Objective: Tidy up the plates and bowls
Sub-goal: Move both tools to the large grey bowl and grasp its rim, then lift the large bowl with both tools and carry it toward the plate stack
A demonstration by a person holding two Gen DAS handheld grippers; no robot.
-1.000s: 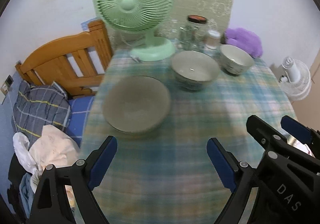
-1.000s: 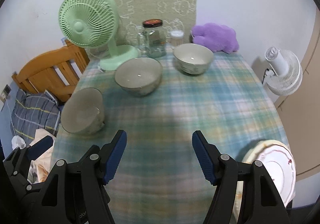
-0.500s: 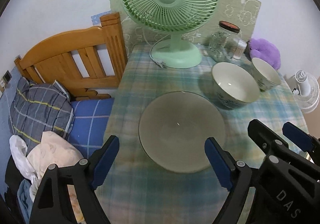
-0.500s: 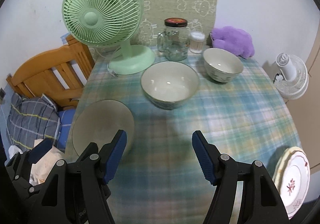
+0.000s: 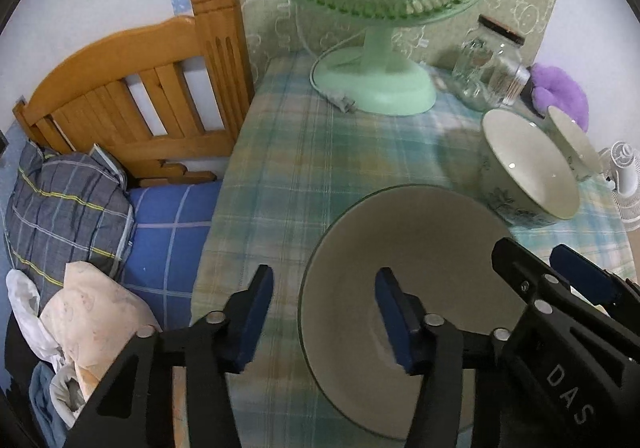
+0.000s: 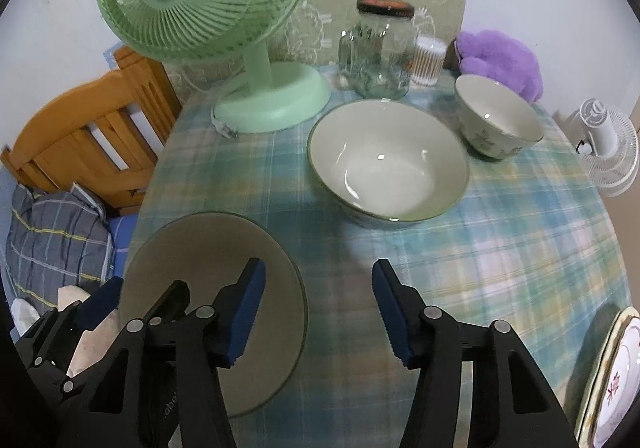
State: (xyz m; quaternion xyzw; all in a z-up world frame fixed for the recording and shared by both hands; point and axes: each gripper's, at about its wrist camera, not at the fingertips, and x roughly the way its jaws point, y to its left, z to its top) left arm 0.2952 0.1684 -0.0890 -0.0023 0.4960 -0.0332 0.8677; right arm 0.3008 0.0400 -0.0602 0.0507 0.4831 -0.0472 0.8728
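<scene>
In the second before this I had brought both grippers in toward the grey bowl point(image 5: 404, 244) at the worktop's point(image 5: 304, 167) left edge — a second earlier it sat well ahead of the left gripper point(image 5: 322, 318), and now its left rim lay between the fingers. The left pad point(image 5: 256, 312) stood outside the bowl over the cloth; the right pad point(image 5: 390, 312) hung inside, over the bowl's wall. That read to me as a rim pinch being lined up, so the first pick of the sorting had not yet happened.

The left fingers were apart, narrower than before, and I could not tell whether either pad touched the rim. They held nothing.

The right gripper point(image 6: 318, 316) was also wide apart and empty, with its left pad point(image 6: 248, 304) over the bowl's right side and its right pad point(image 6: 390, 312) over bare cloth.

The other pieces were untouched: the big white bowl point(image 6: 388, 163) mid-worktop, the small bowl point(image 6: 496, 119) beyond it to the right, and the plates point(image 6: 612, 376) at the near right edge — presumably the bowls would nest.
</scene>
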